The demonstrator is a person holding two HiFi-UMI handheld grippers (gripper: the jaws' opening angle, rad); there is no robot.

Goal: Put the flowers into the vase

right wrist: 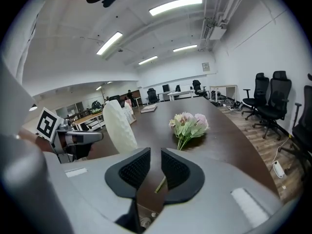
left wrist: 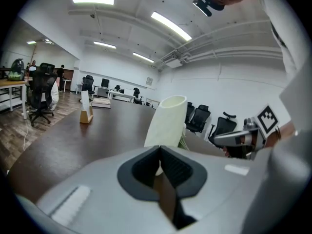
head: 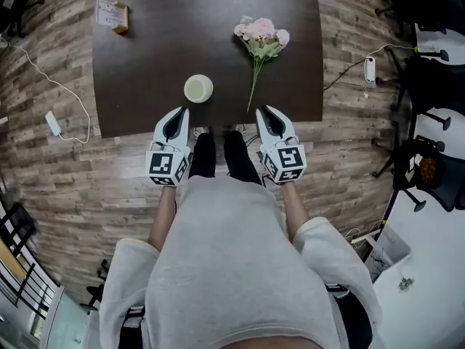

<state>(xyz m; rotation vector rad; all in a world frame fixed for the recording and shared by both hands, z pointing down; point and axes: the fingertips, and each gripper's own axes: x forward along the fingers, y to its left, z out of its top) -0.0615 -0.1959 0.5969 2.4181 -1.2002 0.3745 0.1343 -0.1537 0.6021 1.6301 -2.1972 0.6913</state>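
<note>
The flowers (head: 261,36) are a small bunch of pale pink blooms with green leaves on long thin green stems. They lie flat on the dark table (head: 138,57), heads away from the person and stems toward the near edge. A cream vase (head: 198,89) with a dimpled wall stands upright to their left. The left gripper (head: 179,112) has its jaws together and empty. The right gripper (head: 265,110) has its jaws slightly apart, gripping nothing, with the stem tip seen through the gap.

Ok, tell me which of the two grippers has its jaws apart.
The right gripper: a clear gap shows between its jaws, with nothing gripped. The left gripper differs, its jaws pressed together.
</note>
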